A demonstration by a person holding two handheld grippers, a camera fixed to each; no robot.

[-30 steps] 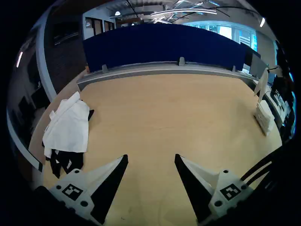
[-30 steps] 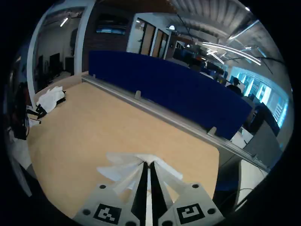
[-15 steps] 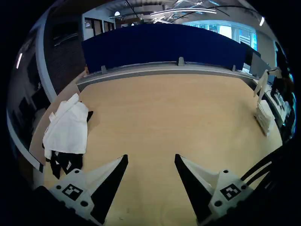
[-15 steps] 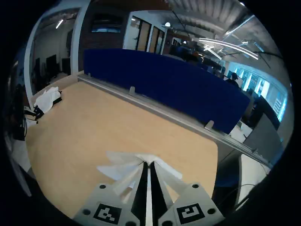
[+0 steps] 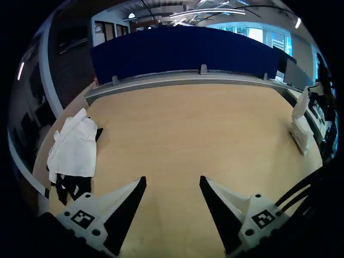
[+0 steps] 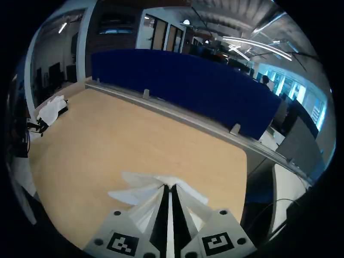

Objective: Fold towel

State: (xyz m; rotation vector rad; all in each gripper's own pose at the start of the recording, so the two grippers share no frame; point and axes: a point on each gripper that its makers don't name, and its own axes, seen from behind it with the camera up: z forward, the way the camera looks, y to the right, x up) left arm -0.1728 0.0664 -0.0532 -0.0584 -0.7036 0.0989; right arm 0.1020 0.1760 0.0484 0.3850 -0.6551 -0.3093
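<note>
Right gripper view: vs 0.5 s ago the view has swung a little. The partition (image 6: pixel 180 86) sits lower and the cloth pile (image 6: pixel 49 109) at the table's (image 6: pixel 99 137) far-left corner has slid nearer the view's edge. Grip unchanged: the right gripper (image 6: pixel 170 186) stays clamped narrow on the towel (image 6: pixel 131 185). Both fingers pinch white cloth right at the tips, w/ folds fanning out to either side. The towel hangs over the table end nearest this camera, not far from the table's right edge.

Left gripper view: the main change is at the table's (image 5: pixel 193 129) right edge. 0.5 s ago the towel (image 5: pixel 299 103) hung there as a thin strip; now it looks shorter, bunched and lower, just above a white stack (image 5: pixel 302 135) lying on that edge. Can't tell if towel and stack touch. The cloth pile (image 5: pixel 73 144), white on top of sth black, lies on the left edge and has shifted slightly left in view. The left gripper (image 5: pixel 172 177) is spread wide, nothing between its fingers, over the table's near edge approx mid-width. The towel is well apart from it, off to its right and farther back. The partition (image 5: pixel 185 47) runs along the far edge.
</note>
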